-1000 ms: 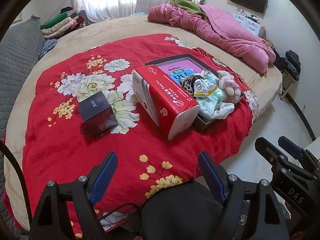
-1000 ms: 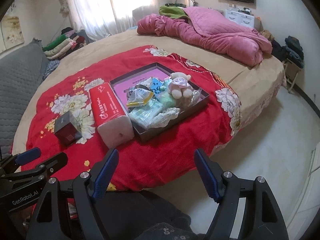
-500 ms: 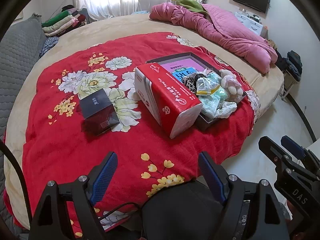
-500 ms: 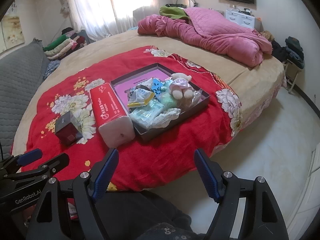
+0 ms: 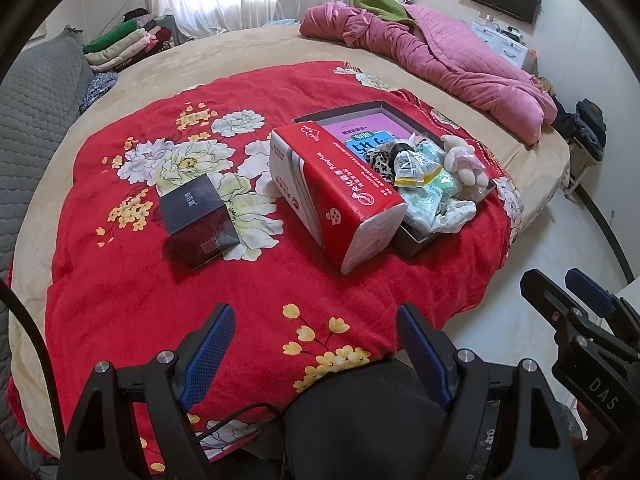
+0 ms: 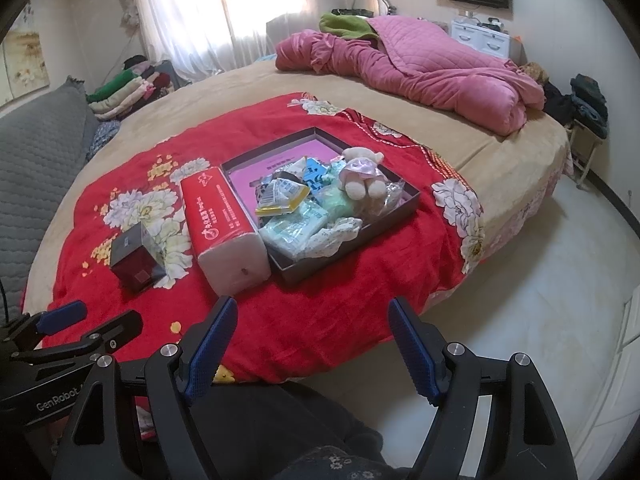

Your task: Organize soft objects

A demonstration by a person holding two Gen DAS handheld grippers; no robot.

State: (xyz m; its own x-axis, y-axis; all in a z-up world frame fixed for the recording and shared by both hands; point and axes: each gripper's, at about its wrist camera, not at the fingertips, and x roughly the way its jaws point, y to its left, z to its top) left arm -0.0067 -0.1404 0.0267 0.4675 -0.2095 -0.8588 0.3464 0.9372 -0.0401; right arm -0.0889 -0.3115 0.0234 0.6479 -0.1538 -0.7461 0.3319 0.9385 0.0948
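Note:
A dark shallow box [image 6: 408,190] [image 5: 416,240] on the red floral blanket holds a plush toy [image 6: 362,174] [image 5: 464,160], pale green tissue packs [image 6: 296,228] [image 5: 424,200], a leopard-print item [image 5: 378,158] and other soft things. A red tissue pack [image 6: 220,216] [image 5: 332,184] lies against the box's left side. A small dark box [image 6: 134,258] [image 5: 198,210] lies further left. My left gripper [image 5: 316,340] and right gripper [image 6: 312,336] are open and empty, held short of the blanket's near edge.
The red blanket [image 5: 120,280] covers a tan round bed [image 6: 480,140]. A pink quilt [image 6: 420,76] lies at the far side. Folded clothes [image 6: 124,92] are stacked at the back left. A grey padded headboard [image 5: 32,96] is on the left. Bare floor [image 6: 540,300] is on the right.
Both grippers have moved slightly closer to the bed. Both stay open. Nothing on the blanket has moved.

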